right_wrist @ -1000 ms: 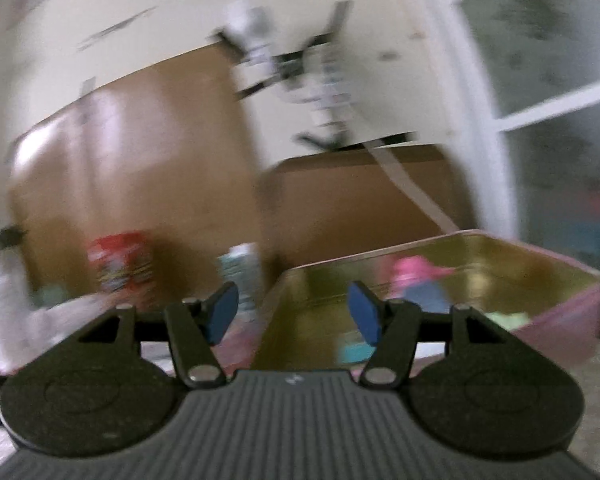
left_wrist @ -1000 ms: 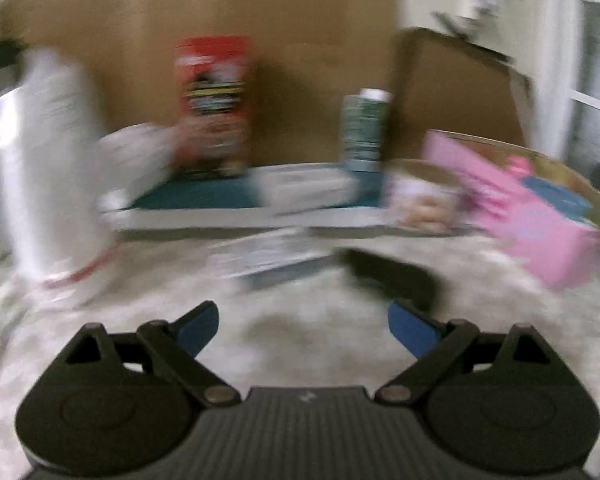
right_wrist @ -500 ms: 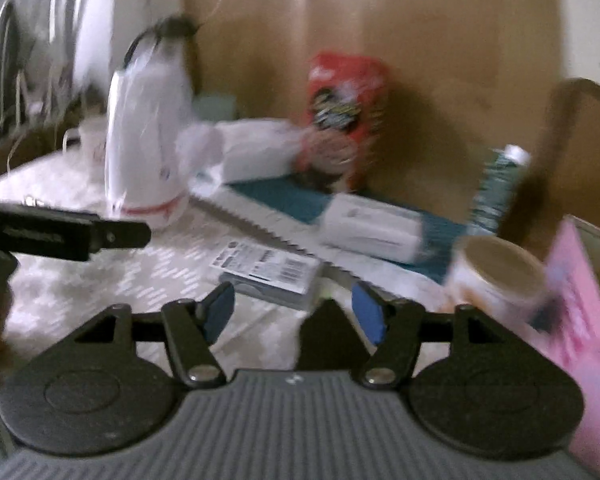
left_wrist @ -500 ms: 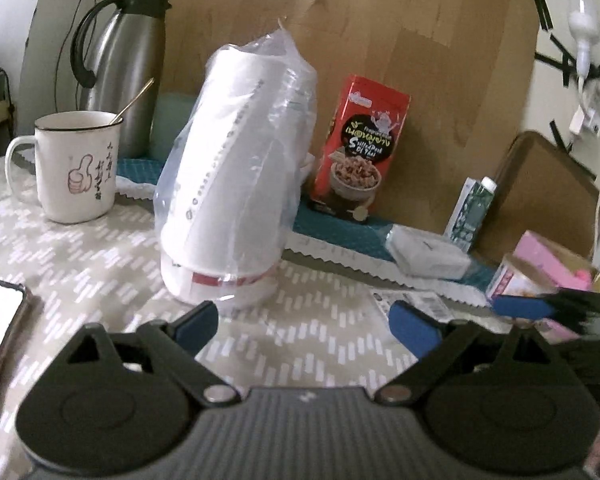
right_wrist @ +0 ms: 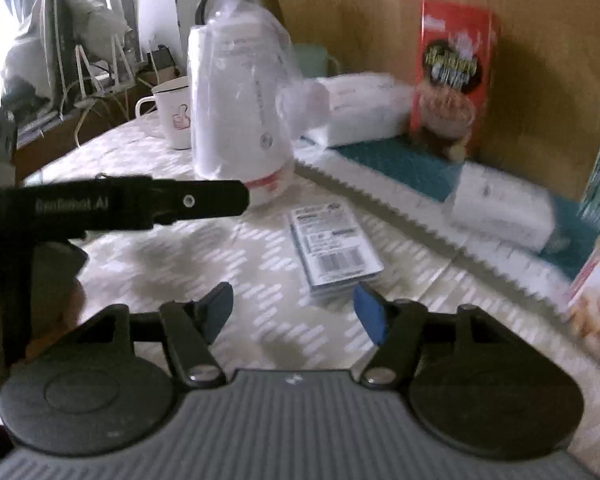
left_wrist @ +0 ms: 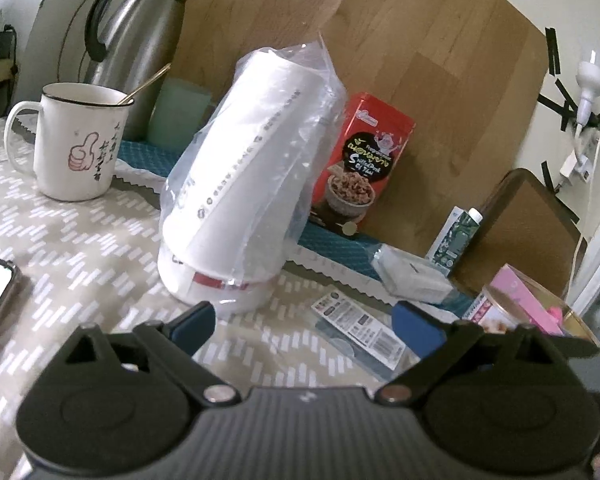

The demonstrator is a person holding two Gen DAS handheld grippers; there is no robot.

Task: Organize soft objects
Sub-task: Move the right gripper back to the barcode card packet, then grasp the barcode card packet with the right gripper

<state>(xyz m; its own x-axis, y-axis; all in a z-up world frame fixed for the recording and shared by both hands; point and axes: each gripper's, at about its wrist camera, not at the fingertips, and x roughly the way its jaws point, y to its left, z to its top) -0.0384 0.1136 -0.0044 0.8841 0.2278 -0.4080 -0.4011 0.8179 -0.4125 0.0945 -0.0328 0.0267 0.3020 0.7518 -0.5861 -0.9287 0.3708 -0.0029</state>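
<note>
- The right gripper [right_wrist: 294, 308] hovered low over the patterned tablecloth [right_wrist: 160, 252]. Its jaws stood fairly wide after just narrowing a little, and nothing lay between them.
- The flat labelled packet [right_wrist: 332, 248], judged the soft item in hand, lay flat just beyond the blue pads, slightly right of centre.
- The left gripper [left_wrist: 304, 326] was spread wide and empty, to the left of the right one, facing the bagged cup stack [left_wrist: 244, 184].
- A good pick probably called for lining the jaws across the packet's narrow width, going in low and closing gently so the wrapper did not buckle.
- A white tissue pack [right_wrist: 500, 212] waited farther right on the teal mat [right_wrist: 400, 164].
- The pink tin [left_wrist: 540, 312] at far right looked a likely destination, though that was only a guess.
</note>
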